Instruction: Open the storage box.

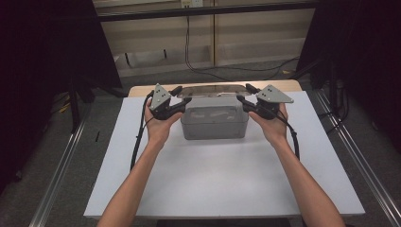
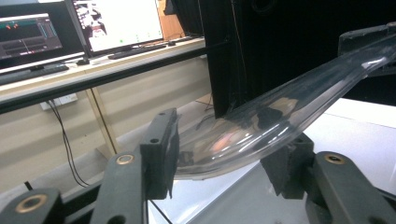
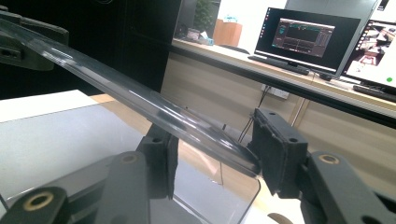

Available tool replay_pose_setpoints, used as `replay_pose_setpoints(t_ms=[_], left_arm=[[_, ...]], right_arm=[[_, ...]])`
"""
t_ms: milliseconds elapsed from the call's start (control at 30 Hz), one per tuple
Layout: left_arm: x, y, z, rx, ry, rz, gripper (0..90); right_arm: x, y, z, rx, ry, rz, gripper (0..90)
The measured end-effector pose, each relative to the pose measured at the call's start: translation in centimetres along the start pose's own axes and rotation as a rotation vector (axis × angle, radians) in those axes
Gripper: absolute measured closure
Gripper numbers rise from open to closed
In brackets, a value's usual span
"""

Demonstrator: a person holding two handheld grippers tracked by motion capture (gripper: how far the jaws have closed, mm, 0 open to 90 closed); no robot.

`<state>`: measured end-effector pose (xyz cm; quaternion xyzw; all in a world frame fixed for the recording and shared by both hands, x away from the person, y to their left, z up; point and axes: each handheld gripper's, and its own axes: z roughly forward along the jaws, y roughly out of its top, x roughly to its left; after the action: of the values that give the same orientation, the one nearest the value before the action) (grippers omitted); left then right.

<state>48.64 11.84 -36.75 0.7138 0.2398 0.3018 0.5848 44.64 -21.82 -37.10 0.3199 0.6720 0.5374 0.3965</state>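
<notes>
- Holding the clear lid (image 1: 215, 90) by its two short ends, one end in my left gripper (image 1: 182, 98) and the other in my right gripper (image 1: 244, 97).
- My left jaws stand part-way closed with the lid's rim (image 2: 243, 140) between the pads, which look to press on its edges; my right jaws are much the same, about half closed around the other end (image 3: 205, 133).
- The lid spans straight across from one pair of tongs to the other, off the table (image 1: 213, 184) and tilted, its far edge up.
- The clear box (image 1: 215, 122) sits just below and a little nearer to me than the tongs, between my two hands; its top is open.
- Done, as I judge it: the lid is gripped at both ends and clear of the box.
- Left: either setting the lid squarely on the box and pressing it home, or carrying it off to the table; I cannot tell which.
</notes>
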Motion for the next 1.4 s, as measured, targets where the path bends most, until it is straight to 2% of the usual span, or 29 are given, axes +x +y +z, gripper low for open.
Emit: replay_pose_setpoints(t_ms=[67,367,400,633,767,933,1000,1200,1400], left_arm=[[0.0,0.0,0.1,-0.004,0.007,-0.005,50.5],[0.7,0.3,0.3,0.002,0.016,-0.005,53.7],[0.7,0.3,0.3,-0.003,0.015,-0.014,54.0],[1.0,0.5,0.5,-0.008,0.019,-0.016,55.0],[1.3,0.7,0.7,-0.006,0.024,-0.012,56.0],[1.5,1.1,1.0,-0.005,0.032,-0.012,57.6],[1.6,1.2,1.1,-0.007,0.031,-0.01,58.0],[1.8,1.3,1.3,-0.009,0.027,-0.005,58.7],[2.1,1.3,1.6,-0.007,0.036,-0.012,59.7]], right_arm=[[-0.1,0.0,0.1,0.003,-0.005,-0.014,53.8],[-0.8,0.3,0.5,-0.004,0.003,0.006,55.6],[-0.9,0.3,0.6,-0.002,0.002,0.003,55.4],[-1.3,0.2,0.9,0.001,-0.025,0.008,46.1],[-1.8,-0.3,1.1,0.015,-0.033,0.01,47.9],[-2.1,-0.7,1.5,0.017,-0.02,0.003,53.5],[-2.3,-0.9,1.8,0.022,-0.013,0.02,52.8],[-2.5,-0.4,2.5,0.015,-0.012,0.001,55.0],[-2.9,-0.7,3.1,0.042,-0.022,-0.002,53.4]])
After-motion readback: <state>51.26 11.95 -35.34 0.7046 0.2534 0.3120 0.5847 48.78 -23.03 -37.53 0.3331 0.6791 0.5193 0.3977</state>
